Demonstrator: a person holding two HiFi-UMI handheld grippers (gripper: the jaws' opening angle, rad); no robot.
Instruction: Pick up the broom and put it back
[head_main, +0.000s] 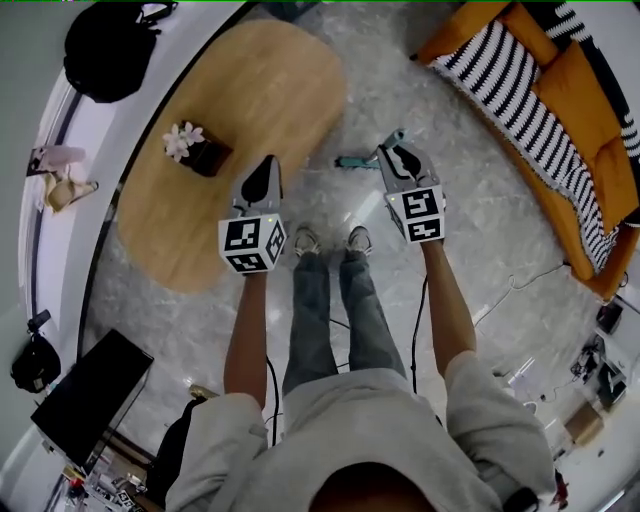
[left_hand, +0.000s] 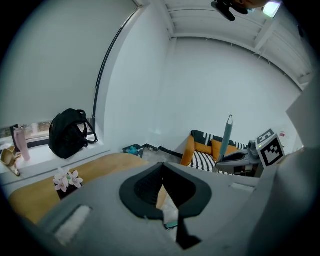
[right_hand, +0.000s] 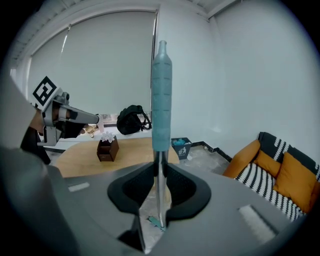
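The broom stands upright in my right gripper (right_hand: 159, 176), whose jaws are shut on its thin metal shaft (right_hand: 158, 192). Its teal grip (right_hand: 161, 100) rises above the jaws and its teal head (right_hand: 156, 221) shows below them by the floor. In the head view the broom head (head_main: 355, 161) lies on the grey floor ahead of the person's shoes, with the right gripper (head_main: 396, 152) just right of it. The left gripper (head_main: 270, 163) hangs over the table's near edge, its jaws together with nothing in them (left_hand: 162, 176). From the left gripper view the broom handle (left_hand: 227, 132) is seen upright at the right.
An oval wooden table (head_main: 250, 100) bears a small box of flowers (head_main: 195, 148). An orange sofa with a striped blanket (head_main: 560, 150) runs along the right. A black backpack (head_main: 105, 50) sits on the sill. A bin (right_hand: 181, 147) stands by the wall; cables (head_main: 510, 290) trail on the floor.
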